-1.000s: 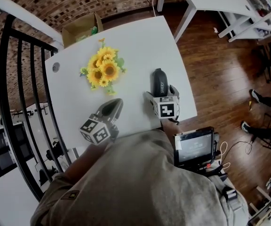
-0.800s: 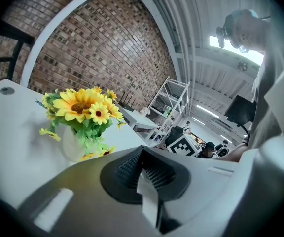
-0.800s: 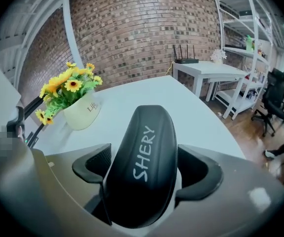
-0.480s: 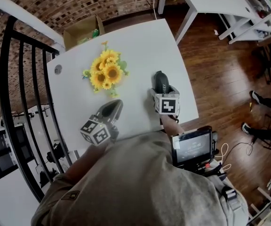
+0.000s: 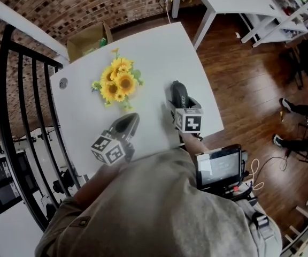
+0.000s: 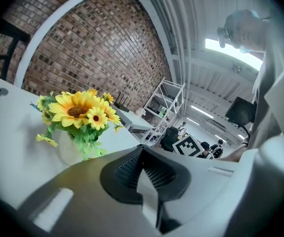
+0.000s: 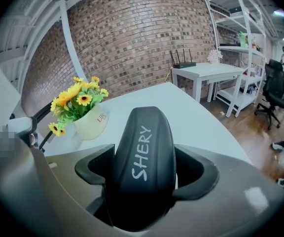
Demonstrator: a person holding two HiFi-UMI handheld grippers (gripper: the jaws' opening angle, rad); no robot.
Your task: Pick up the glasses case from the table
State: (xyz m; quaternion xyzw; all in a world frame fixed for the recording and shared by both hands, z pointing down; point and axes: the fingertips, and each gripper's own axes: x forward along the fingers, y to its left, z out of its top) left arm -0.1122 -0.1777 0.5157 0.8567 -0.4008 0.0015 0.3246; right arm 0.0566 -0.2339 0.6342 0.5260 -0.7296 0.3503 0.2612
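Closest to us, the right claw [image 7: 146,174] is clamped on the glasses case [image 7: 143,132]: its two dark pads press against the case's long sides, so the jaws stand partly apart, as wide as the case. The case is black and rounded, with pale lettering along its top. Its near end sits deep between the jaws and its far end sticks out past the fingertips, pointing away from us. In the head view it is over the right part of the white surface [image 5: 154,52], near the right edge. We cannot tell whether its underside touches the surface.

The left claw [image 6: 143,167] is over the near left part of the surface, well apart from the case. Its pads are pressed together with nothing between them.

Further out stands a bunch of sunflowers [image 5: 116,82] in a white pot [image 7: 90,122], beyond the left claw and to the left of the case, touching neither.

Past the surface's far edge we see a cardboard box [image 5: 90,36], a second white table [image 7: 206,70], a brick wall [image 7: 142,28] and a wooden floor [image 5: 250,90].
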